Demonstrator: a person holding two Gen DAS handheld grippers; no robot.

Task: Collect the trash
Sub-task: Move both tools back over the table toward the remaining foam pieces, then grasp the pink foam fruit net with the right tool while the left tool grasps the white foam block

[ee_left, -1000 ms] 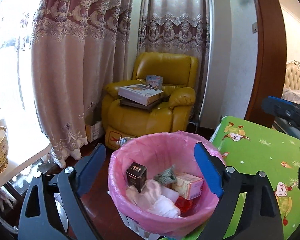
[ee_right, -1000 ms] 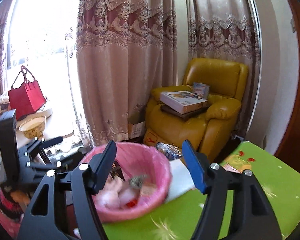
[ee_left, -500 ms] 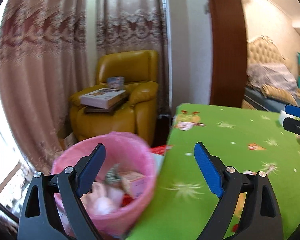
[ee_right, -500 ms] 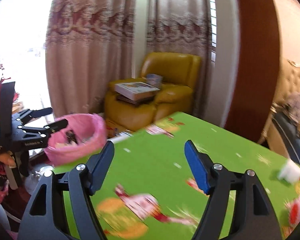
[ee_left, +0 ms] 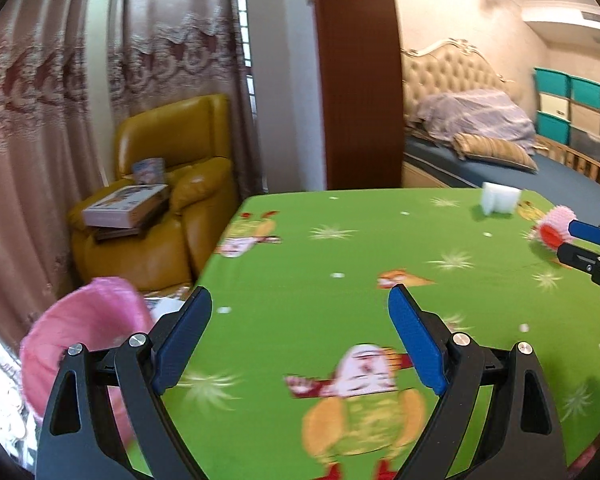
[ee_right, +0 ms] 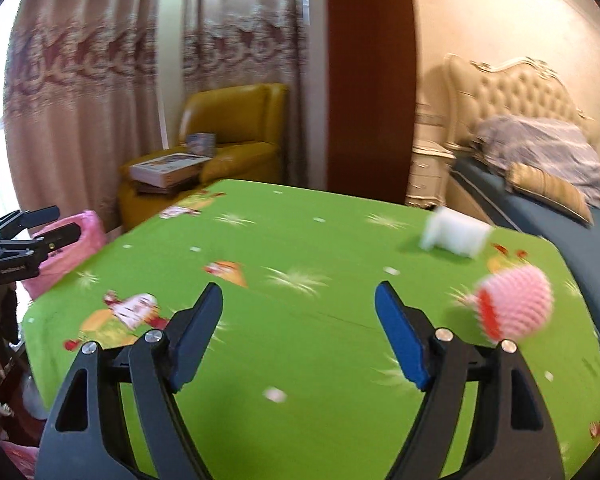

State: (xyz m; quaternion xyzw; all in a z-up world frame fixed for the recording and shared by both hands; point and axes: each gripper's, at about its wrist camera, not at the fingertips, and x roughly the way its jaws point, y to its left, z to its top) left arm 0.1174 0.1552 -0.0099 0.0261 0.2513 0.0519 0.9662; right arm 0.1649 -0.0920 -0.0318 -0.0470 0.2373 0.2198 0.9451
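The table (ee_right: 300, 280) wears a bright green cloth printed with cartoon figures and pale starbursts. On it lie a plain white block (ee_right: 454, 234) and a pink ribbed piece with a red end (ee_right: 514, 306). The bin liner (ee_left: 84, 328) is pink, the armchair (ee_left: 172, 208) mustard yellow, the curtains (ee_left: 40, 120) beige with maroon lace patterning.

Bright daylight, entering through the curtains (ee_left: 52, 128) behind the tabletop (ee_left: 340, 264), blown out to white at the far left edge. Soft, faint shadows on the green cloth. Strong fisheye bending with dark rounded corners in both views. Motion blur throughout, heaviest on the pink bin (ee_left: 80, 332) left of the tabletop and the pink and white items (ee_right: 516, 304) at its right end.
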